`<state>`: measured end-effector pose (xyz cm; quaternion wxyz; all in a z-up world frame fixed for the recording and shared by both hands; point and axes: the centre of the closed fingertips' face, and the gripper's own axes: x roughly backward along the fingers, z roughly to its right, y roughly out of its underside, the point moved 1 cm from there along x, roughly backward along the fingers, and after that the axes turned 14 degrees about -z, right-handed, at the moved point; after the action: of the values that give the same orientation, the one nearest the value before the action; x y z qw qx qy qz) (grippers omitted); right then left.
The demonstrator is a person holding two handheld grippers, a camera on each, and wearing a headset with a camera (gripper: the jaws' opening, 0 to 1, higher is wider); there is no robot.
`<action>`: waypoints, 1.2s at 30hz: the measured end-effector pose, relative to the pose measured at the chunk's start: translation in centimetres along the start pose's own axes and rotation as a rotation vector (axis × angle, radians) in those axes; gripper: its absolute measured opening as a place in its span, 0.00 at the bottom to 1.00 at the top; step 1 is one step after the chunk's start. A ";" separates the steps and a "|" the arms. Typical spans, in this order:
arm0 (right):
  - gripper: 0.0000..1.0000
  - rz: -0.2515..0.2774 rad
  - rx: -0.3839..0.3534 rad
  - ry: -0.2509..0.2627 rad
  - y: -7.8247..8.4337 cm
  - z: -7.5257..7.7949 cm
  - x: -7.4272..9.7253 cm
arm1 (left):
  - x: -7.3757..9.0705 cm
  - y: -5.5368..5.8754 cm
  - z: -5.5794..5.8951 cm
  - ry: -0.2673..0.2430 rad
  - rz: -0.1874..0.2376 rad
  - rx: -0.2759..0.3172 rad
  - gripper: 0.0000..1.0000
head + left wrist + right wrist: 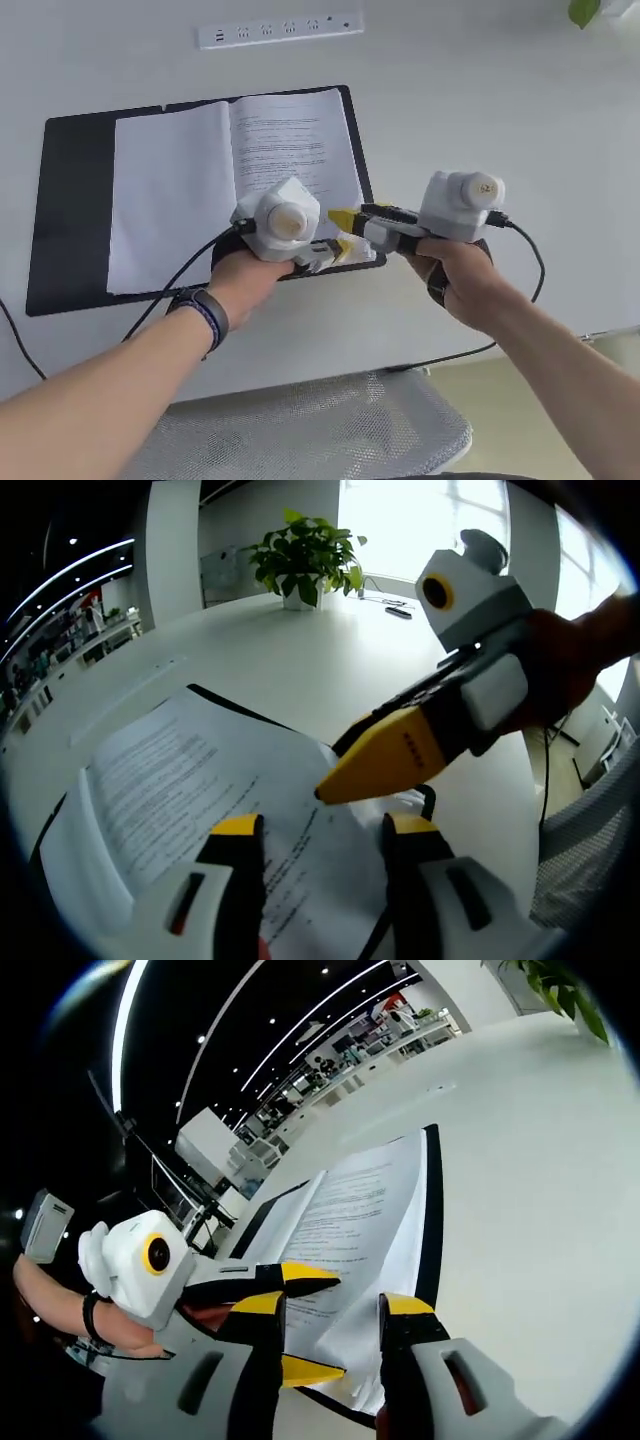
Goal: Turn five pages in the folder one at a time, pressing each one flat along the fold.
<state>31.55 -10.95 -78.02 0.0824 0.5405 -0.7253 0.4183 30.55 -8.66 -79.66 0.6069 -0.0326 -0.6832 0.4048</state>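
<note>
Jaws apart over the folder [70, 200] corner

Left gripper [323, 827] has its two yellow-tipped jaws spread, with the printed page [170, 770] lying under the gap. Right gripper [332, 1305] likewise has its jaws parted over that page's near corner. In the head view the two tools point at each other, tips nearly meeting just above the folder's near right corner. Whether either tip touches the paper cannot be told. The black folder lies open and flat on the white worktop [480, 100], toward its left side, close to the near edge. A blank page [170, 190] lies left of the fold, the printed one right. A power strip [280, 30] sits farther back, and a potted plant [305, 555] stands toward the far right.
</note>
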 end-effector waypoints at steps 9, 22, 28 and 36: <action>0.17 -0.013 -0.015 0.003 -0.1 0.7 -0.2 | -0.2 0.0 -0.2 0.011 -0.002 -0.003 0.47; 0.03 0.019 -0.057 0.020 -0.3 1.3 0.4 | 0.4 -0.1 0.1 0.065 -0.003 0.085 0.54; 0.01 0.028 -0.065 0.024 -0.3 1.1 0.6 | 1.6 -0.1 -0.2 0.055 0.000 0.095 0.59; 0.00 0.047 -0.108 0.008 -0.7 0.6 0.5 | 3.3 0.5 -1.0 0.034 0.004 0.116 0.63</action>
<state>32.12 -11.79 -77.77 0.1045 0.5164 -0.7589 0.3827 30.30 -6.04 -77.34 0.6183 -0.0056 -0.6482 0.4445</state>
